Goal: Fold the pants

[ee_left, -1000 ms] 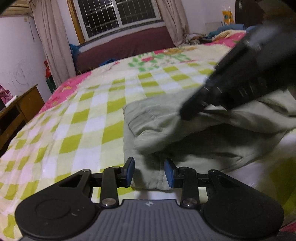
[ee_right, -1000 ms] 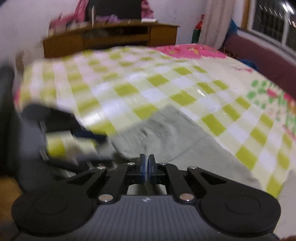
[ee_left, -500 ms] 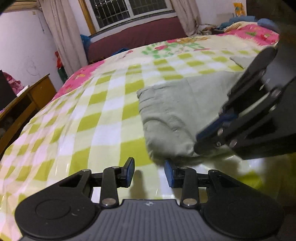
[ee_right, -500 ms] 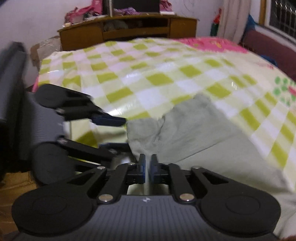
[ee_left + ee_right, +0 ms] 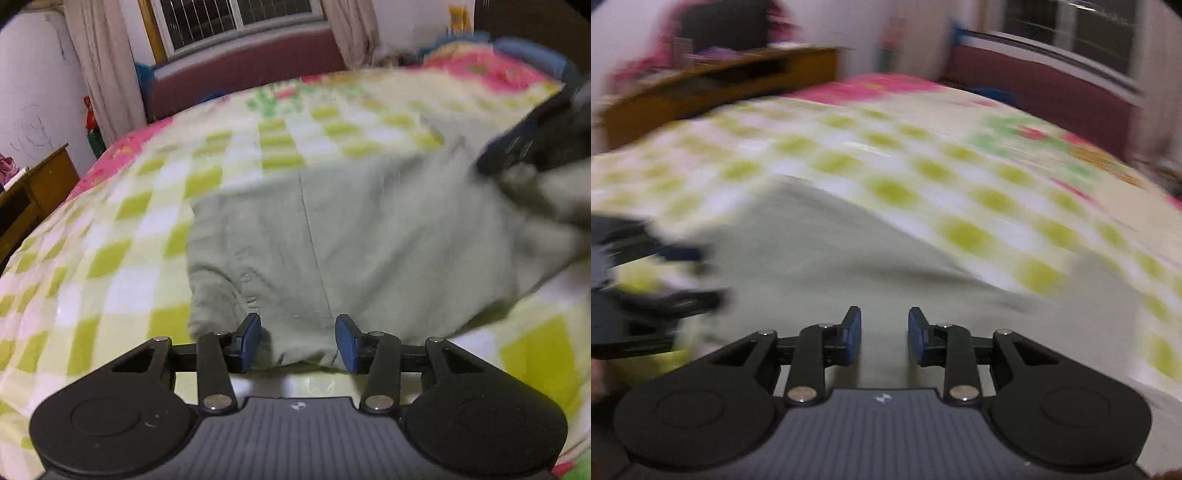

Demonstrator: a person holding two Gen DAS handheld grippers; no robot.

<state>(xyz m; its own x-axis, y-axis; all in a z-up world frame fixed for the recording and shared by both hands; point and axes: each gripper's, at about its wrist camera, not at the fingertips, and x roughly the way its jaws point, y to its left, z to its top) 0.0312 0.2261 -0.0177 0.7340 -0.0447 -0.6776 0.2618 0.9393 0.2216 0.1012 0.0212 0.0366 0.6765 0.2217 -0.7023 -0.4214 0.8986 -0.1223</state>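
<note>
Checked bedspread [image 5: 110, 229] fills the view, pale green pants [image 5: 332, 236] lying flat on it. Left gripper [image 5: 298, 341] at the pants' near edge, jaws just widened, fabric between them unpinched. Right gripper [image 5: 884, 336] over the pants, jaws just parted, nothing pinched.

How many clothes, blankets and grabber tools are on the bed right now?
Pants: 1
Checked blanket: 1
Grabber tools: 2, the left gripper and the right gripper
Total: 4
</note>
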